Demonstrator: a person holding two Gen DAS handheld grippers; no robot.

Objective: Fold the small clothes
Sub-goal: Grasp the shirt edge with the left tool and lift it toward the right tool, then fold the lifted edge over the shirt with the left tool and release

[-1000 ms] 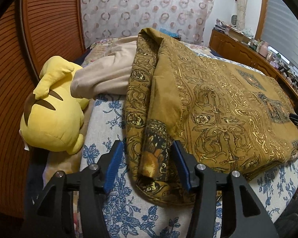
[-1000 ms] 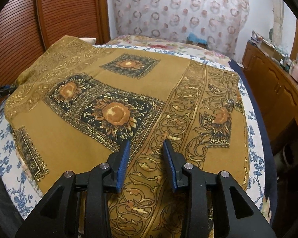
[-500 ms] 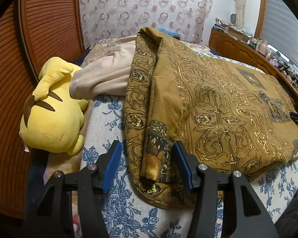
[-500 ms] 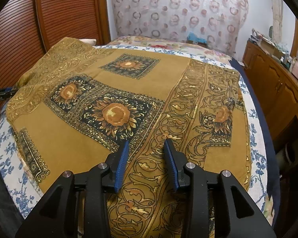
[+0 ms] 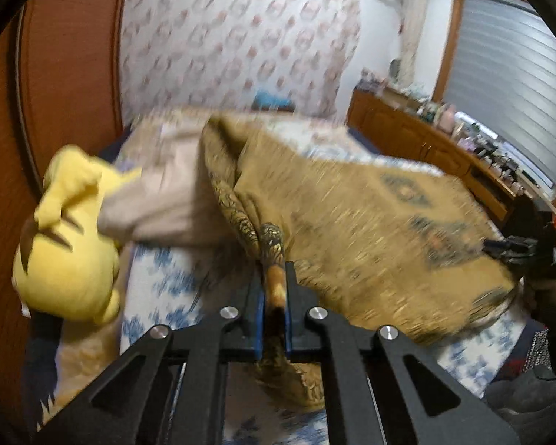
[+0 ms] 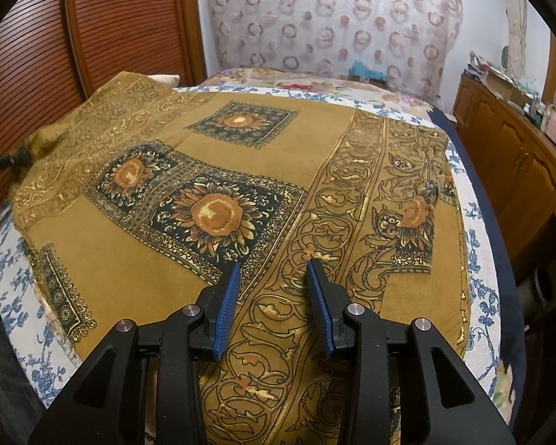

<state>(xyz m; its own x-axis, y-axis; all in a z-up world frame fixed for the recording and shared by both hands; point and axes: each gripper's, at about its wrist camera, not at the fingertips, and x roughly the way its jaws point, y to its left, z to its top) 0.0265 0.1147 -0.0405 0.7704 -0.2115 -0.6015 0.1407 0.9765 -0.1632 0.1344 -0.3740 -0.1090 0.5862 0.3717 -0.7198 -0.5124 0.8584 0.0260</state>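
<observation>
A mustard-gold patterned cloth (image 6: 285,170) with dark sunflower squares lies spread over the bed. In the left wrist view my left gripper (image 5: 274,289) is shut on a bunched corner of the cloth (image 5: 352,230) and holds it lifted off the bed; that view is motion-blurred. My right gripper (image 6: 274,270) is open and empty, hovering just above the cloth's scrolled border near the front edge. The right gripper also shows in the left wrist view (image 5: 519,248) at the far right edge of the cloth.
A yellow plush toy (image 5: 66,252) and a beige garment (image 5: 166,193) lie at the bed's left by the wooden headboard (image 5: 66,74). The blue-flowered bedsheet (image 6: 15,282) shows around the cloth. A wooden cabinet (image 6: 519,163) with clutter runs along the right.
My left gripper closed on the cloth's folded corner and lifted it, with the view swinging up. My right gripper stayed open over the cloth, almost unmoved.
</observation>
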